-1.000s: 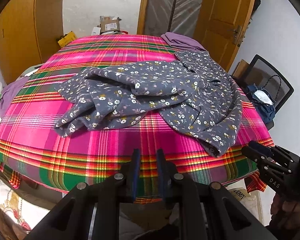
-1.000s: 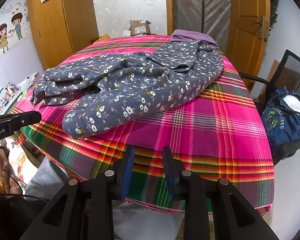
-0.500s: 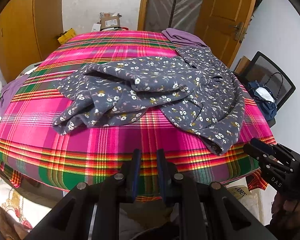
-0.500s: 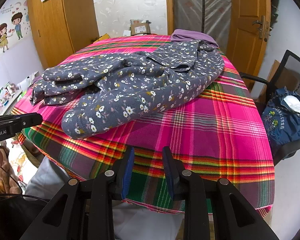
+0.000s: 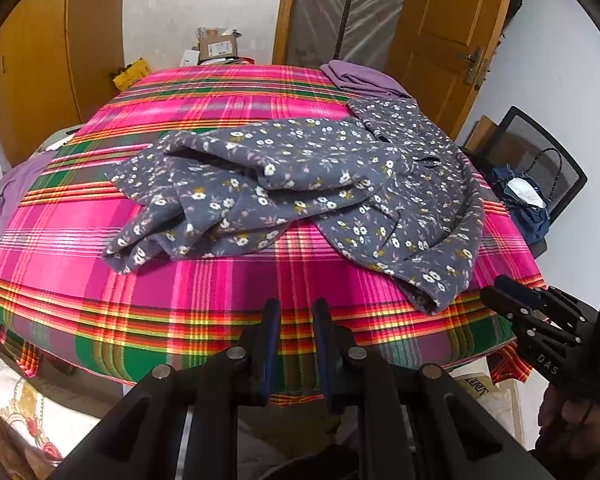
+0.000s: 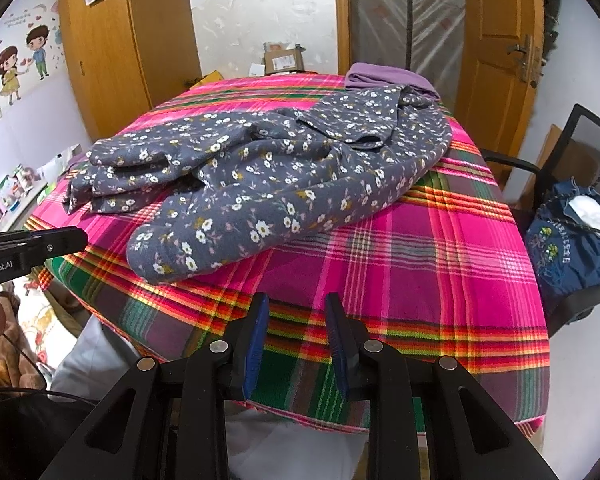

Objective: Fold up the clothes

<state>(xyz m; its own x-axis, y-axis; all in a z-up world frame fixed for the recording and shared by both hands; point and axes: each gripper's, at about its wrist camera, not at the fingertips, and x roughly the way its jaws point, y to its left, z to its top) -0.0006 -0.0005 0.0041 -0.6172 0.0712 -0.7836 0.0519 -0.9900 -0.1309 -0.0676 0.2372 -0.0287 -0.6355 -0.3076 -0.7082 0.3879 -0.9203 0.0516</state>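
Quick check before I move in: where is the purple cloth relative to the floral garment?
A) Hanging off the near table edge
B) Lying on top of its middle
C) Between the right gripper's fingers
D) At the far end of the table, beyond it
D: the purple cloth lies at the table's far end, beyond the floral garment.

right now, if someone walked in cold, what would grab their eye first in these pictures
The bright pink plaid cloth covering the table hits first, filling the middle of both views. A crumpled grey flowered garment sprawls across its middle, not yet folded, with a folded purple cloth at the far edge behind it. Both claws, left and right, hang open at the near edge of the table, holding nothing.
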